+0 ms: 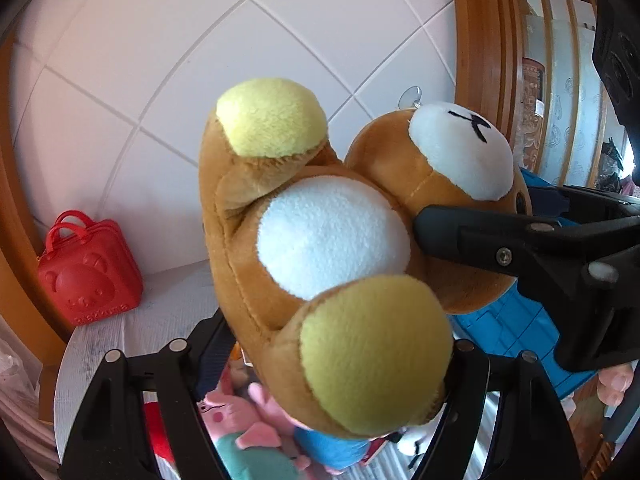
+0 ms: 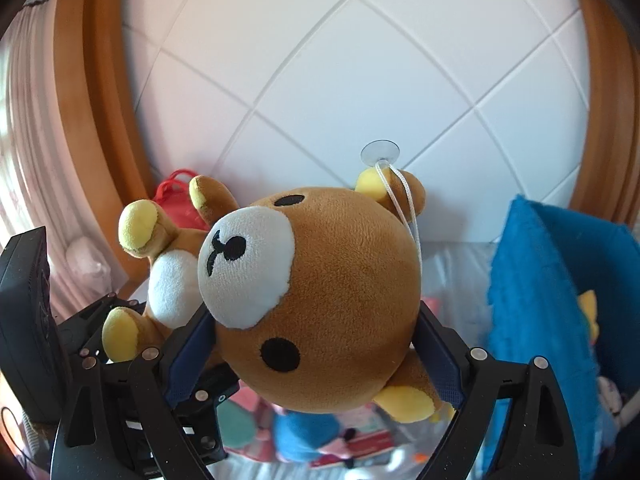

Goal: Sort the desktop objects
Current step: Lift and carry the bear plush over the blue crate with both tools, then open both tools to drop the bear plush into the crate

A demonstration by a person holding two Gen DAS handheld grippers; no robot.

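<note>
We see a bear (image 2: 320,300) of soft matt plush, a glossy red plastic case (image 1: 90,272), matt black plastic fingers (image 1: 460,232), a rough blue cloth box (image 2: 552,280), and glossy white wall tiles (image 2: 360,80).

The right gripper (image 2: 316,352) has its two fingers pressed against either side of the bear's (image 2: 320,300) head, holding it up with the face turned left and the body trailing off to the left. A white cord runs from the head to a clear suction cup (image 2: 380,151) seen against the far white tiled wall (image 2: 360,60). Right of the bear stands a blue bin (image 2: 552,280); a red bag (image 2: 176,200) shows far left behind the paws, and blurred pink and blue toys (image 2: 304,428) lie below.
</note>
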